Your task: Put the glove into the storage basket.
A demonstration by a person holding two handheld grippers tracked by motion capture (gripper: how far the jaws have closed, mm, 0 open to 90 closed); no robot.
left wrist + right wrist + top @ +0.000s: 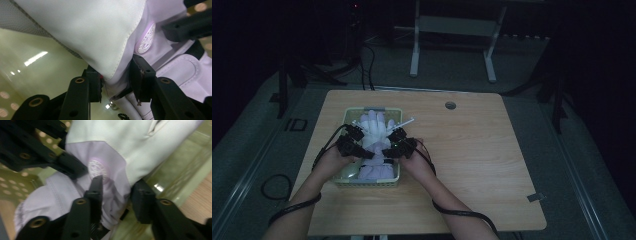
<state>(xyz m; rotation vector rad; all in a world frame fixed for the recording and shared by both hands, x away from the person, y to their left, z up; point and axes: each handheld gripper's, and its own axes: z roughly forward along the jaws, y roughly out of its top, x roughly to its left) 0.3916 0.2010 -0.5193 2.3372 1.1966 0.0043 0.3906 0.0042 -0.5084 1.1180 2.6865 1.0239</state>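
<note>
In the high view, a white glove (374,131) is lying in a pale green basket (348,116) that is sitting on the near-left part of the wooden table (472,150). The left claw (357,142) is pressing against the glove's left edge and the right claw (394,145) against its right edge, both over the basket.

In the left gripper view, the left claw (116,82) is pinching a fold of the glove (87,32), its jaws nearly together with the fabric bunched between them, above the basket's floor (37,65). A round embossed logo (146,40) is sitting just beyond the fold.

In the right gripper view, the right claw (116,195) is gripping the glove's (125,142) lilac cuff part, jaws partly apart with cloth filling the gap, beside the basket's wall (175,175).
</note>
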